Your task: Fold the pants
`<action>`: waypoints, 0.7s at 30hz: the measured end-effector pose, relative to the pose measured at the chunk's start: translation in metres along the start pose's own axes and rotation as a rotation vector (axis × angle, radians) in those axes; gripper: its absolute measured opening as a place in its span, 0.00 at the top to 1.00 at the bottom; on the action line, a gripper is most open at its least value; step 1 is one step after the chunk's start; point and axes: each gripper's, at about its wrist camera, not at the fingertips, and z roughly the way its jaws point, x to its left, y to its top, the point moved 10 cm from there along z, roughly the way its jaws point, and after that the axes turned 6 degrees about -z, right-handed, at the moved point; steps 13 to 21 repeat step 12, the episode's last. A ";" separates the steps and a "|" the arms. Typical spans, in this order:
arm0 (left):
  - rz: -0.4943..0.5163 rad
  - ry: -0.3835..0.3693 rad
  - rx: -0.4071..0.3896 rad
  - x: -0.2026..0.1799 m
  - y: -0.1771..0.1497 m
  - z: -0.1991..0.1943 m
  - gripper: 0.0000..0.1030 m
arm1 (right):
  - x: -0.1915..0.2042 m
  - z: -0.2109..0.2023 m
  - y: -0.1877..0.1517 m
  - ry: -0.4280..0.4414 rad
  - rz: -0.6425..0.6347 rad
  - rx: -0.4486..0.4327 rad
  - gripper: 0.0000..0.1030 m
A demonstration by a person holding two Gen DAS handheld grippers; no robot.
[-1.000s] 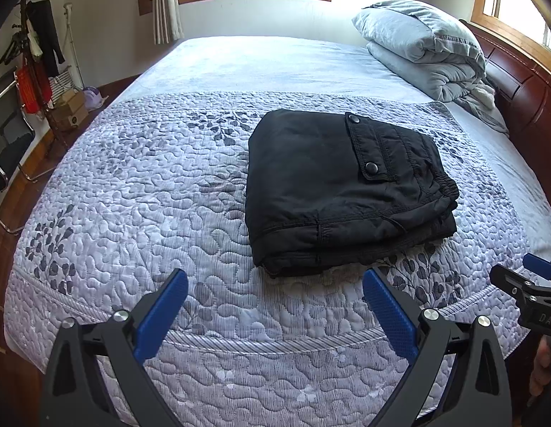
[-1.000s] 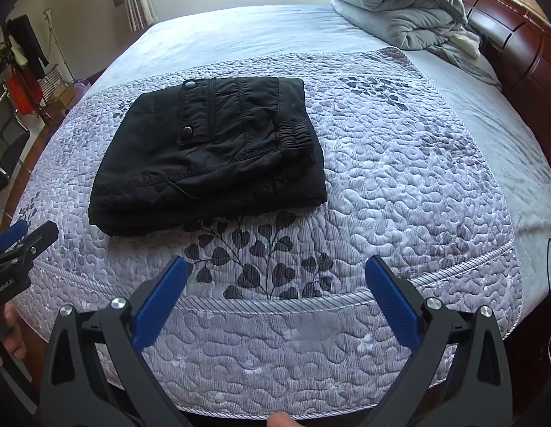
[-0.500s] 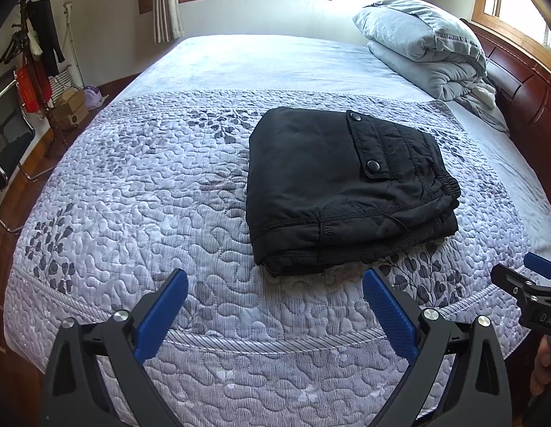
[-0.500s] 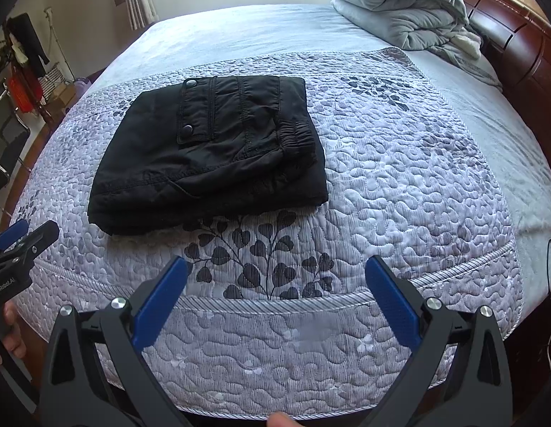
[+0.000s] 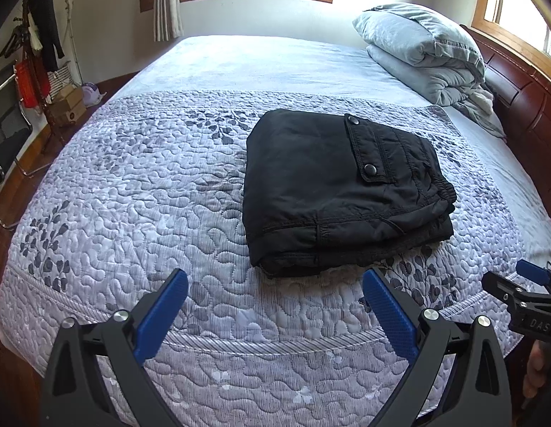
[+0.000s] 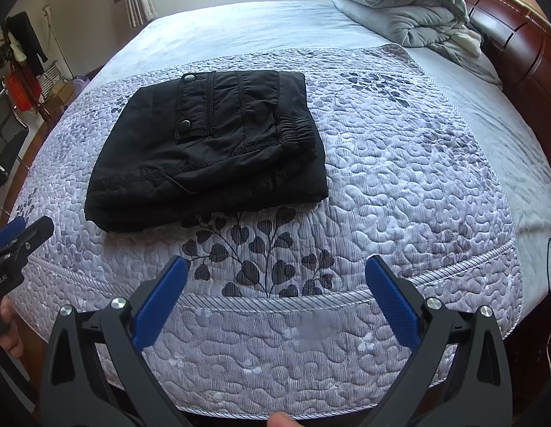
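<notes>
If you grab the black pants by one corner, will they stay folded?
Probably not. The black pants are soft layered fabric, so lifted by one corner they would likely droop and unfold. They look puffy and thick, so perhaps a bit heavy. Pushed, they would likely bunch on the bumpy quilt.

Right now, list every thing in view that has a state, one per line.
Black pants: folded into a compact stack, lying on the quilt, untouched.
Pocket flap: down, both snaps showing.
Left gripper: open, empty, short of the pants.
Right gripper: open, empty.
Grey duvet: folded, piled by the headboard.
</notes>
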 end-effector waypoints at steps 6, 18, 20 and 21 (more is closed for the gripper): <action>0.018 0.017 0.000 0.000 0.001 0.000 0.04 | -0.002 0.001 0.000 -0.002 0.003 0.001 0.03; 0.026 0.012 -0.002 -0.003 0.002 -0.001 0.04 | -0.002 0.001 0.001 -0.001 0.003 -0.003 0.03; 0.026 0.012 -0.002 -0.003 0.002 -0.001 0.04 | -0.002 0.001 0.001 -0.001 0.003 -0.003 0.03; 0.026 0.012 -0.002 -0.003 0.002 -0.001 0.04 | -0.002 0.001 0.001 -0.001 0.003 -0.003 0.03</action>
